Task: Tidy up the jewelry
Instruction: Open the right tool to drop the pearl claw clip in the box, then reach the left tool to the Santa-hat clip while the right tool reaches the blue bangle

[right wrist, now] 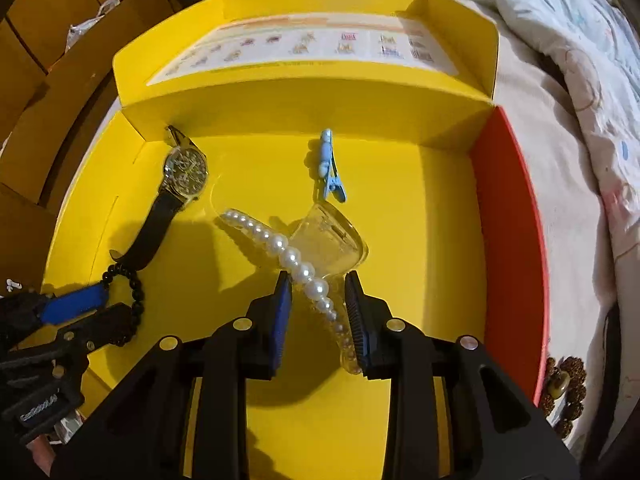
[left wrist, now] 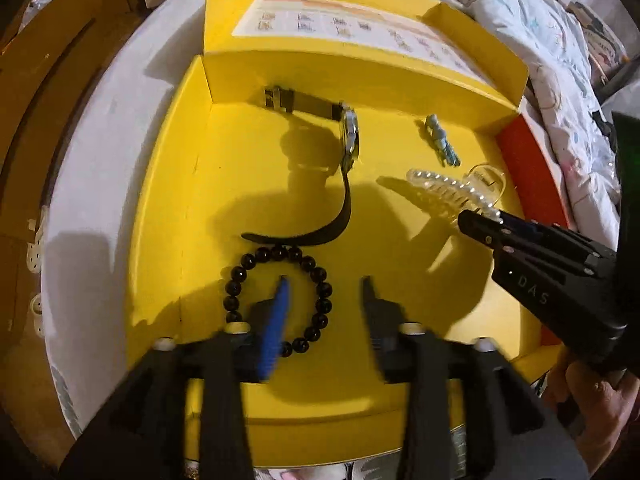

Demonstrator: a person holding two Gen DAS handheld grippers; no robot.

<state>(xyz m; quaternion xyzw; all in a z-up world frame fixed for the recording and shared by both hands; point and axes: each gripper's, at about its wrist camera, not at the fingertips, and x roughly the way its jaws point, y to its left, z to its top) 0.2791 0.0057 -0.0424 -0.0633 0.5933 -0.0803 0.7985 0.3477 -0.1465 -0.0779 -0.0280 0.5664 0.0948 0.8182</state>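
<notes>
At the bottom of my right view, my right hand-held gripper (right wrist: 318, 280) pinches the pearl hair claw clip (right wrist: 296, 256) over the yellow box (right wrist: 420, 240) floor. My left hand-held gripper (left wrist: 326, 284) hangs spread over the black bead bracelet (left wrist: 280, 300), lower centre. Farther up lie the wristwatch (right wrist: 186, 172) at left and the blue clip (right wrist: 329, 168) mid-frame.
</notes>
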